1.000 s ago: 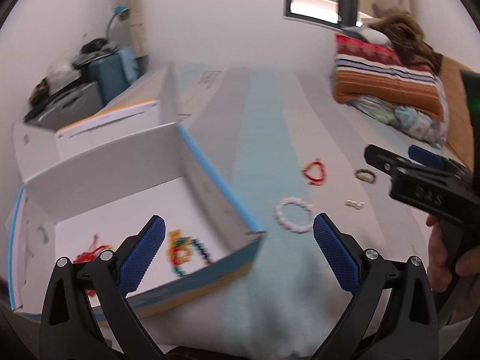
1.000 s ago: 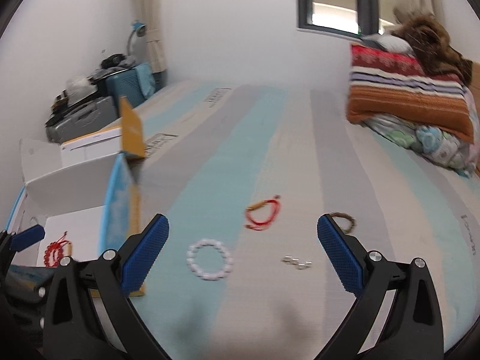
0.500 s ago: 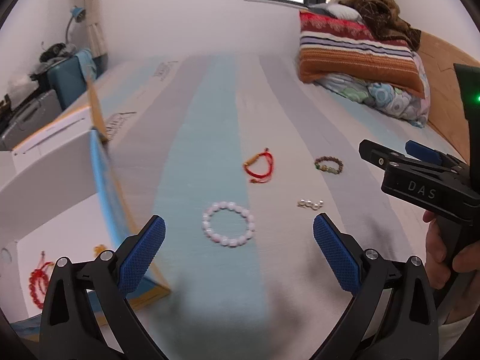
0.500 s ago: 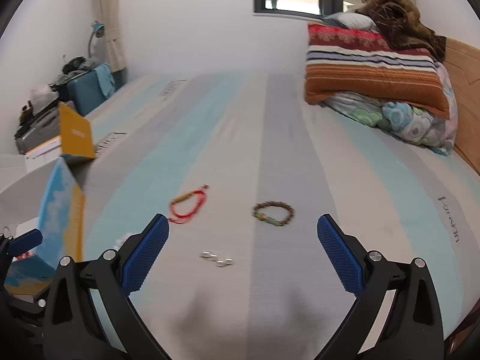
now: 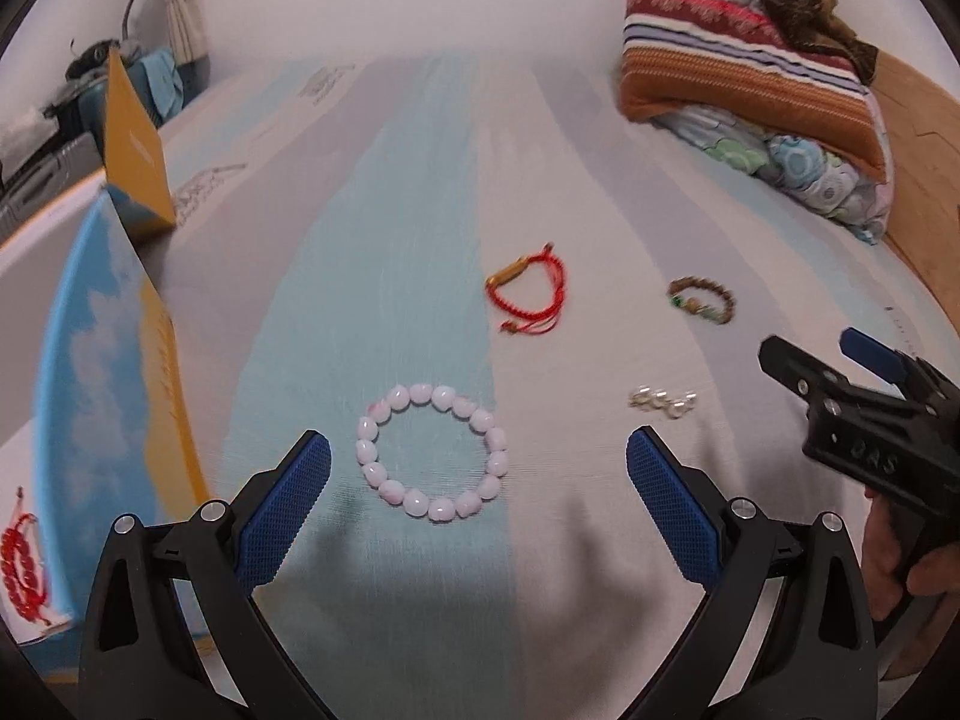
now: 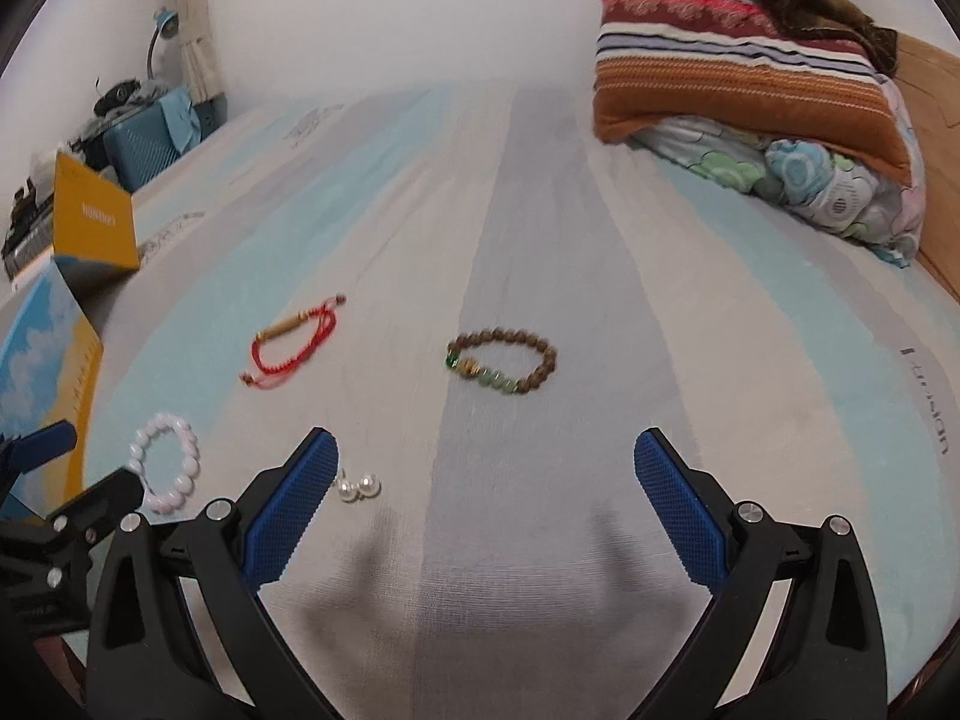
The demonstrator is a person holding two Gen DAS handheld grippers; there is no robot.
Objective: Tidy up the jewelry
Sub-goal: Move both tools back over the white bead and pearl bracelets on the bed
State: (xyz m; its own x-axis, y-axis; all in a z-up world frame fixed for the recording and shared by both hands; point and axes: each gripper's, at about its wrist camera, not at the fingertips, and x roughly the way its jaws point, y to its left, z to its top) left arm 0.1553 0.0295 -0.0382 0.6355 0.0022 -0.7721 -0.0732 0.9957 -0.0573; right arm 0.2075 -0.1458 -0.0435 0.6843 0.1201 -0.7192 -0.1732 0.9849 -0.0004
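1. Box (image 5: pixel 102 360) is cut off at left edge; red beads (image 5: pixel 21 564) inside are partly seen.
2. Pearls (image 6: pixel 358 486) are partly hidden by right gripper (image 6: pixel 486 498).
3. Left gripper (image 5: pixel 478 501) is spread wide above pink bracelet (image 5: pixel 432 450); right gripper is also spread, nothing held.
4. Red cord bracelet (image 6: pixel 294 342) & brown bracelet (image 6: pixel 503 360) lie apart on bed (image 6: pixel 600 240); pillows (image 6: pixel 744 72) are at far right.

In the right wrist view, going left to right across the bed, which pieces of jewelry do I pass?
Pink bead bracelet → red cord bracelet → pearl earrings → brown bead bracelet.
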